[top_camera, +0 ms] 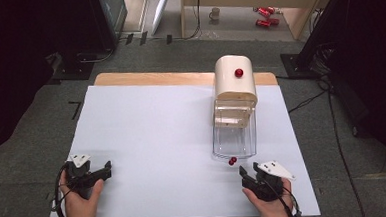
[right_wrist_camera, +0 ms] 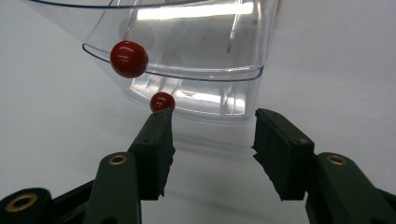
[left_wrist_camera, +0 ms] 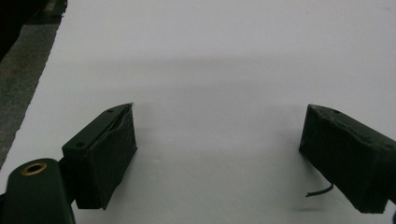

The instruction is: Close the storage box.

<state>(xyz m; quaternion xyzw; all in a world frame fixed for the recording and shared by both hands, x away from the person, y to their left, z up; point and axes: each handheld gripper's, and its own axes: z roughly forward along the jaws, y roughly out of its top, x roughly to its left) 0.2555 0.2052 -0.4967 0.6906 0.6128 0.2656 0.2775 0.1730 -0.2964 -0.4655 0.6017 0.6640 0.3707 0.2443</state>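
Right claw (right_wrist_camera: 212, 135) and left claw (left_wrist_camera: 217, 149) gape apart; glossy red balls (right_wrist_camera: 129, 59) touch clear plastic bin (right_wrist_camera: 201, 60).

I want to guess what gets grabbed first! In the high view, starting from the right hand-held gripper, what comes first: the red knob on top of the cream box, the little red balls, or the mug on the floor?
1. Little red balls, just ahead of the right hand-held gripper.
2. Red knob, on the cream box.
3. Mug, on the floor beyond the table.
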